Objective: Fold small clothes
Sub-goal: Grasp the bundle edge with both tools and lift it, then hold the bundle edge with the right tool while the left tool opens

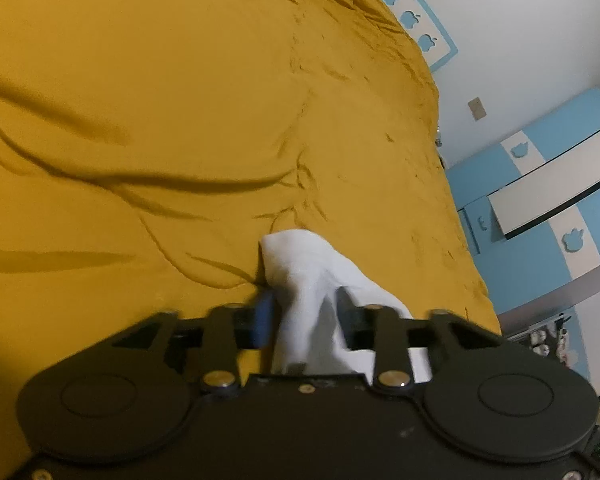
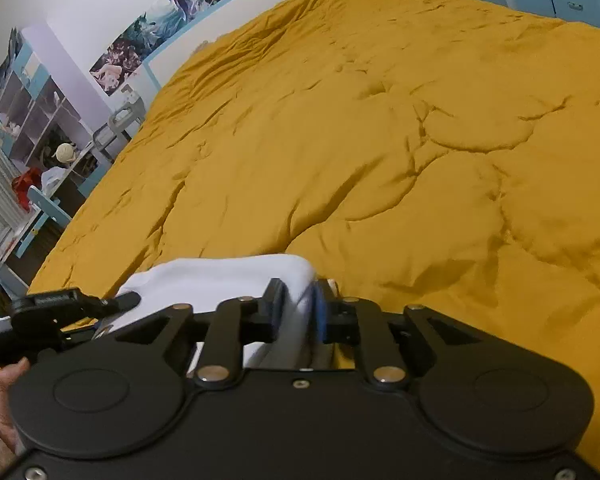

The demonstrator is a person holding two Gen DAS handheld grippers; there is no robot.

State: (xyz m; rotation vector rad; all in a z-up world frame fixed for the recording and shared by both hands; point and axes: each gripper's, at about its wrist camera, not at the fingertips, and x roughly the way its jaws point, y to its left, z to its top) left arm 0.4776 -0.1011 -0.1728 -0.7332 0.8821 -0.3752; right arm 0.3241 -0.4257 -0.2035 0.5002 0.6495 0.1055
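A small white garment point(image 1: 300, 264) hangs bunched between the jaws of my left gripper point(image 1: 304, 320), which is shut on it just above the mustard-yellow bedspread point(image 1: 160, 100). In the right wrist view the same white garment point(image 2: 216, 276) stretches from the left gripper point(image 2: 112, 304) across to my right gripper point(image 2: 300, 312), which is shut on its other end. The cloth is held between both grippers, low over the bedspread point(image 2: 380, 140). Most of the garment's shape is hidden by the gripper bodies.
The bed's right edge point(image 1: 472, 264) borders a blue and white wardrobe point(image 1: 540, 184). In the right wrist view a desk with a chair point(image 2: 44, 208) and shelves point(image 2: 28, 108) stand beyond the bed's left edge. A person's hand point(image 2: 4, 380) holds the left gripper.
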